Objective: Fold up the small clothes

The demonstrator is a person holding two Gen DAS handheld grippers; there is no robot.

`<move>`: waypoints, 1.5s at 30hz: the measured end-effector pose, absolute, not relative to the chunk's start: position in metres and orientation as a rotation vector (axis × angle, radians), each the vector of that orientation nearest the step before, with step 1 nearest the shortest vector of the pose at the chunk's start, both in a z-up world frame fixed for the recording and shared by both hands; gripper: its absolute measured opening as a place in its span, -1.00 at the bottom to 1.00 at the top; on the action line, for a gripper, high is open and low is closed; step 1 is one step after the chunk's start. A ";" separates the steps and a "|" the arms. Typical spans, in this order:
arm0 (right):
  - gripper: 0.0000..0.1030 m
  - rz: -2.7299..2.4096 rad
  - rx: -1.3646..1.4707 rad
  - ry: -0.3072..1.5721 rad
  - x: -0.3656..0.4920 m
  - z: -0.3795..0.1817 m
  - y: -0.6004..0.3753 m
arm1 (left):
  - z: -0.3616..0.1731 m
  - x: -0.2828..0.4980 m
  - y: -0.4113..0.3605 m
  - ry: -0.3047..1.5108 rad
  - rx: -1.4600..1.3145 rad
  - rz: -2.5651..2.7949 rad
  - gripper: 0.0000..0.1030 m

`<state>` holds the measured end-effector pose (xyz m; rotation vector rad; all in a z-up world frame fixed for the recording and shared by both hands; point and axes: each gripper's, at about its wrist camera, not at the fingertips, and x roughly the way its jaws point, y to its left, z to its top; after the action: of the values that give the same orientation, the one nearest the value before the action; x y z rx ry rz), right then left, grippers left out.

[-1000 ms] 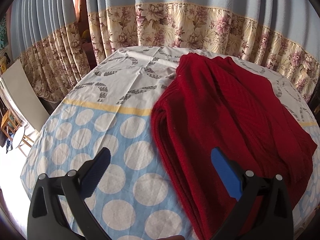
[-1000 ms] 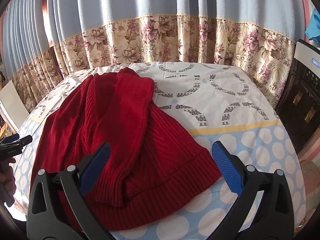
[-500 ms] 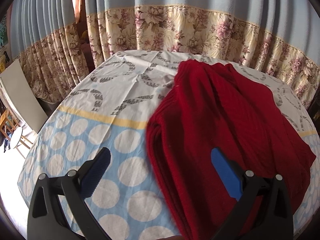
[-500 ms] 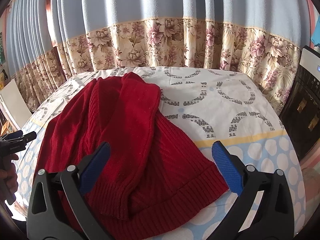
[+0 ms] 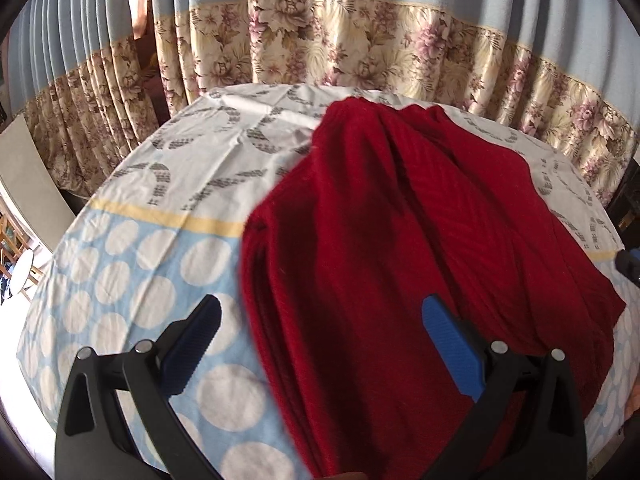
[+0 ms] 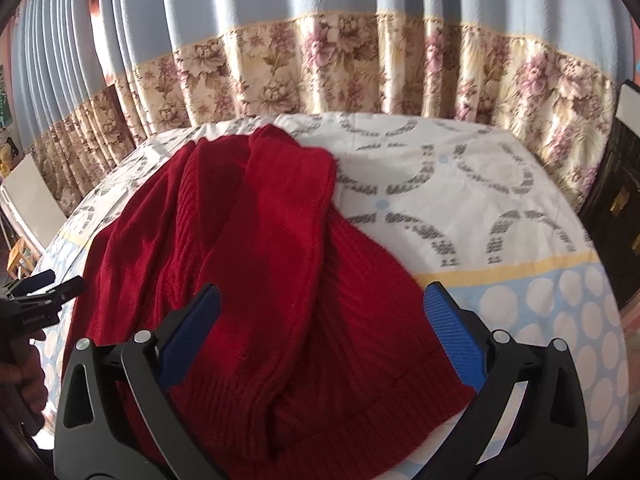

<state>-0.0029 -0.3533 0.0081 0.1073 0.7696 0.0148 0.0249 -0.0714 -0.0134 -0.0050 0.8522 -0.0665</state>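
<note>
A dark red knitted sweater [image 5: 420,240] lies on the round table, its sleeve folded over the body [image 6: 280,216] and its ribbed hem [image 6: 360,412] nearest the right wrist camera. My left gripper [image 5: 320,320] hovers open above the sweater's left folded edge, holding nothing. Over the hem end my right gripper [image 6: 322,312] also stands open and empty. The left gripper [image 6: 44,288] shows at the left edge of the right wrist view, held by a hand [image 6: 20,368]. A tip of the right gripper [image 5: 630,262] peeks in at the right of the left wrist view.
The table wears a cloth [image 5: 132,276] with white dots on blue, a yellow stripe and grey arcs on white. Floral and blue curtains [image 6: 360,64] hang close behind. A dark cabinet [image 6: 616,200] stands at the right, a pale board [image 5: 28,184] at the left.
Both grippers have drawn back and risen a little from the sweater, so the table looks smaller and further away. The sweater has not moved. Both grippers stay open.
</note>
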 end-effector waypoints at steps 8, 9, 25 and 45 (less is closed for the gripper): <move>0.94 0.098 0.083 0.833 -0.002 -0.015 -0.324 | -0.021 0.018 -0.067 0.870 -0.025 -0.059 0.96; 0.94 0.110 0.076 0.839 -0.003 -0.018 -0.320 | -0.021 0.016 -0.064 0.870 -0.037 -0.052 0.96; -0.07 0.136 0.037 0.916 -0.014 -0.050 -0.295 | -0.031 0.005 -0.062 0.891 -0.044 -0.048 0.96; -0.66 0.072 0.071 0.777 -0.026 -0.017 -0.339 | -0.036 -0.011 -0.108 0.922 0.014 -0.172 0.96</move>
<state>-0.0259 -0.3391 -0.0170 0.0714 0.7769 0.0723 -0.0113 -0.1077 -0.0362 0.0138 0.9224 -0.1720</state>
